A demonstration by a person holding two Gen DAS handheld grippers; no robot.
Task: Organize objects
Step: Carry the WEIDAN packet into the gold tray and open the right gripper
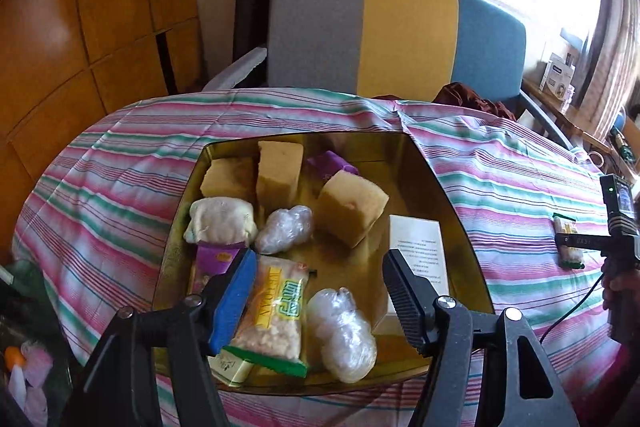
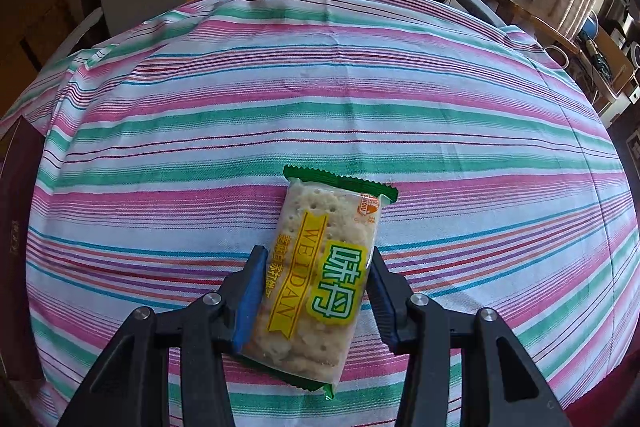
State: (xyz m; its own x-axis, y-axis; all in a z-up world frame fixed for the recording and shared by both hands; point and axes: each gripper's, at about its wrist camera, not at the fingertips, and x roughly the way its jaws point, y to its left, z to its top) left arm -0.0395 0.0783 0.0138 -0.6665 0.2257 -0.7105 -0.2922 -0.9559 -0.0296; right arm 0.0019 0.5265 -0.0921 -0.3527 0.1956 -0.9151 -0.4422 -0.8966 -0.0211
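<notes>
Step in hand looks like pickup of the last loose item: right hand-held gripper (image 2: 318,301) is clenched on the cracker pack (image 2: 318,279), which lies on the striped worktop (image 2: 320,99), apart from the gold tray (image 1: 448,195). Left hand-held gripper (image 1: 320,291) is released, empty, hovering over the tray w/ nothing pinched. Next prob. lift the pack & carry it to the tray, already crowded w/ sponge blocks (image 1: 352,205), plastic-wrapped bundles (image 1: 342,335), a white box (image 1: 416,239) & another cracker pack (image 1: 272,315).
</notes>
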